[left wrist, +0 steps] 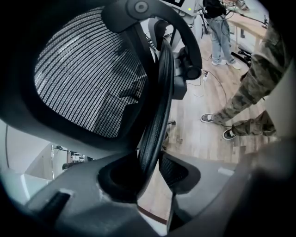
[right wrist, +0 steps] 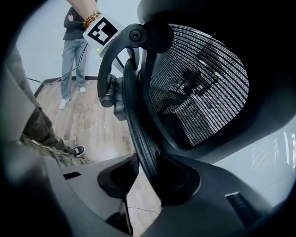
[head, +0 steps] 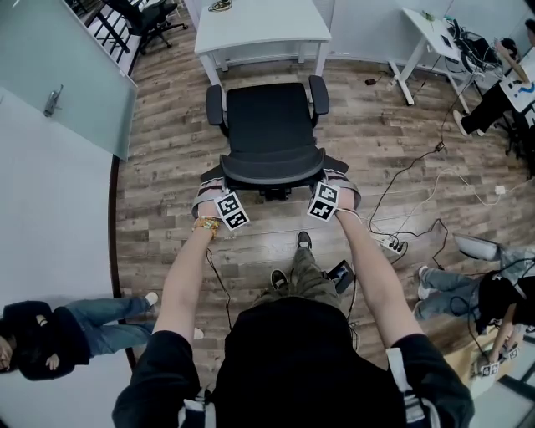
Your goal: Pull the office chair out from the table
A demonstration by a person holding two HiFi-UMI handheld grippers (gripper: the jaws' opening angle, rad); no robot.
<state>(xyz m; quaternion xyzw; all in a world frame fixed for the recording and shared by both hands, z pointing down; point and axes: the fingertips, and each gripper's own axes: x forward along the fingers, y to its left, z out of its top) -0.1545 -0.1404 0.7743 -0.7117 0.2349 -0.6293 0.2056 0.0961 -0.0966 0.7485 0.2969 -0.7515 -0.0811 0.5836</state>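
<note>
In the head view the black office chair (head: 269, 125) stands on the wood floor just in front of the white table (head: 259, 29), with its seat facing the table and its mesh backrest (head: 272, 167) nearest me. My left gripper (head: 214, 179) grips the backrest's left end and my right gripper (head: 338, 179) grips its right end. In the left gripper view the backrest's rim (left wrist: 159, 106) runs between the jaws of the left gripper (left wrist: 150, 169), which is shut on it. The right gripper view shows the same: the rim (right wrist: 138, 129) is pinched in the right gripper (right wrist: 150, 173).
A power strip (head: 393, 245) and loose cables lie on the floor to the right. A second white desk (head: 430, 33) stands at the back right, and another chair (head: 146, 17) at the back left. People are at the lower left (head: 50, 334) and right (head: 485, 292). My feet (head: 303, 241) are behind the chair.
</note>
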